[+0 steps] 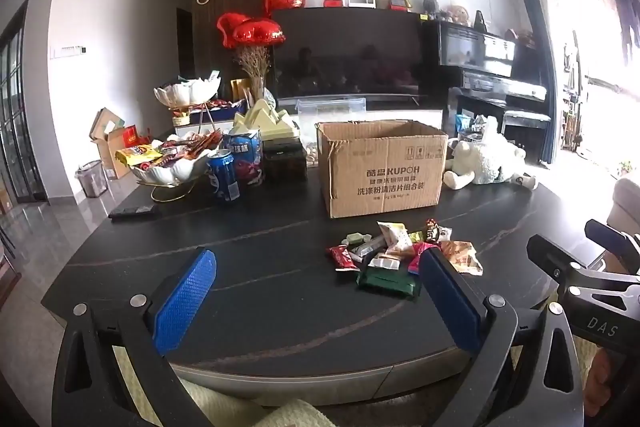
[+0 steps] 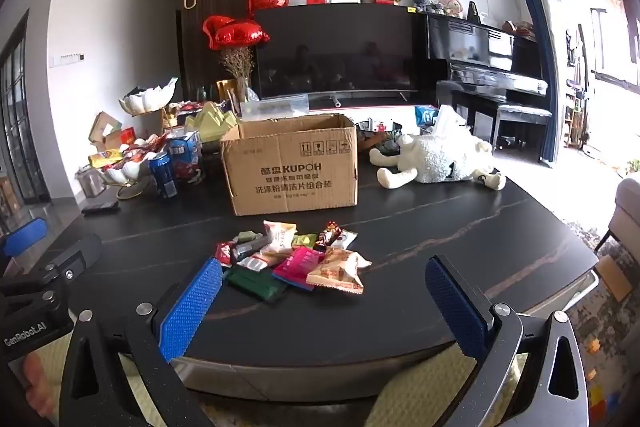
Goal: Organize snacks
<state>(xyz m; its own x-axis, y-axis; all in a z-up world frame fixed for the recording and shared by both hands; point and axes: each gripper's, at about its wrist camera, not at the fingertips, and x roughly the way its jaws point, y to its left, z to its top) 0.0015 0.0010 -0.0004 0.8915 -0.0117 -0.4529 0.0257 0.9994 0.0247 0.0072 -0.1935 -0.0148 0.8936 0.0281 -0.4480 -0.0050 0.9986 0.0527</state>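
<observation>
Both my tongs are up and angled down at the table, and neither has anything in it: my left gripper (image 1: 316, 301) stands with its blue pads wide apart over bare dark table (image 1: 260, 287), and my right gripper (image 2: 324, 307) is spread just as wide. The snack pile (image 2: 292, 259) sits just ahead of my right tongs, a little toward their left pad; from my left tongs it lies ahead and off by the right pad. Beyond the pile, further out from both, stands the open cardboard box (image 2: 292, 171), which I take to be where these go.

Here is what worries me. The packets overlap, the green packet (image 2: 256, 281) tucked under the pink packet (image 2: 298, 265) and the orange-and-white pouch (image 2: 340, 271) leaning on its neighbours, so a wide bite could drag two or three at once and scatter the rest. They look flat and slick; pinch a corner only and one may slide out on the way to the box. And both tongs reaching for one small heap could knock into each other.
</observation>
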